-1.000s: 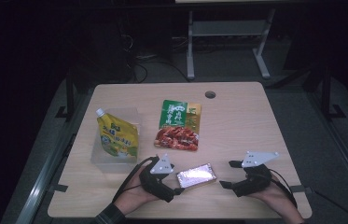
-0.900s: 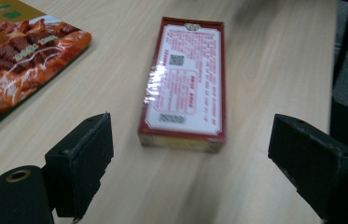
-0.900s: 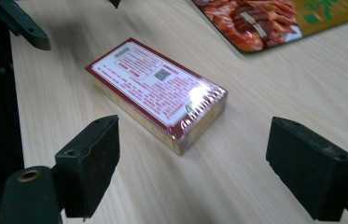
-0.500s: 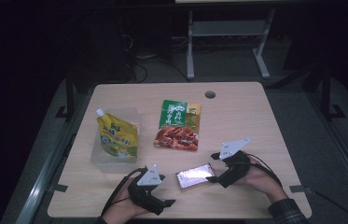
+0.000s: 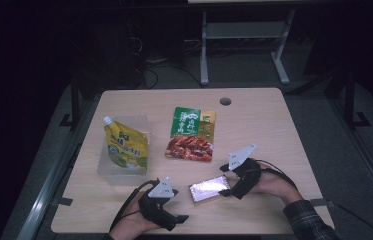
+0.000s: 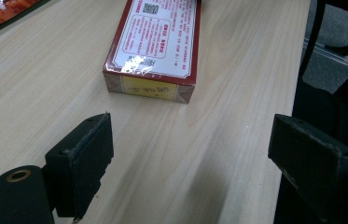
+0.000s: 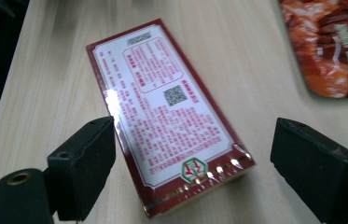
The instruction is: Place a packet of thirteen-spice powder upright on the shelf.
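A flat red-bordered box (image 5: 209, 189) with a white printed face lies near the table's front edge. In the right gripper view the box (image 7: 167, 116) has its near end between my open jaws, touching neither; the left jaw is closest to its edge. My right gripper (image 5: 225, 181) sits at the box's right end, its midpoint (image 7: 195, 163) over the box. My left gripper (image 5: 174, 221) is open by the front edge, left of the box. In the left gripper view the box (image 6: 155, 46) lies ahead of the open left gripper (image 6: 199, 158), apart from it.
A yellow spouted pouch (image 5: 125, 149) rests on a clear tray at the left. A green and red snack packet (image 5: 191, 135) lies mid-table, its corner (image 7: 335, 46) near the box. A cable hole (image 5: 225, 101) is at the back. The table's right edge (image 6: 302, 56) is close.
My right gripper has moved left up to the box and now straddles its end. My left gripper has pulled back from the box toward the front edge.
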{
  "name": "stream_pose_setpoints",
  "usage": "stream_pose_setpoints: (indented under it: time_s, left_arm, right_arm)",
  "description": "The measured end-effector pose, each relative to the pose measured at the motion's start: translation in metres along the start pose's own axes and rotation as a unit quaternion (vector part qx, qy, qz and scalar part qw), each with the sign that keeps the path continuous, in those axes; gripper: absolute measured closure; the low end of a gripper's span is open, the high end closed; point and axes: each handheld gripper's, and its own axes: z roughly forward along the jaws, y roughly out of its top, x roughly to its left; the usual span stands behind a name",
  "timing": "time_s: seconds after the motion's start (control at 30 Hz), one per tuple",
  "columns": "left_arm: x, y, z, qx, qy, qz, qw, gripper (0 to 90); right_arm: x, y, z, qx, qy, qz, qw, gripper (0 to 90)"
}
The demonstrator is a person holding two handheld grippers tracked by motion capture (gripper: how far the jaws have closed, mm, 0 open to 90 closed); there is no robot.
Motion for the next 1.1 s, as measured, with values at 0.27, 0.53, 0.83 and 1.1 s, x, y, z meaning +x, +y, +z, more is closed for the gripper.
stream_pose_setpoints:
  time_s: [0.27,0.53,0.83,1.1]
  left_arm:
    - [0.001,0.000,-0.002,-0.002,0.001,0.000,1.0000,13.4]
    - [0.004,0.000,-0.005,-0.006,0.007,-0.004,1.0000,13.4]
    - [0.008,0.005,-0.005,-0.017,0.011,0.001,0.9998,17.5]
    - [0.023,0.027,-0.002,-0.043,0.012,0.011,0.9990,67.0]
  right_arm:
    - [0.005,0.000,0.018,0.045,0.007,-0.026,0.9986,16.4]
    - [0.010,-0.003,0.014,0.057,-0.003,-0.037,0.9977,24.1]
    - [0.015,-0.008,0.005,0.065,-0.011,-0.036,0.9972,31.6]
    - [0.019,-0.007,-0.001,0.071,-0.007,-0.034,0.9969,31.8]
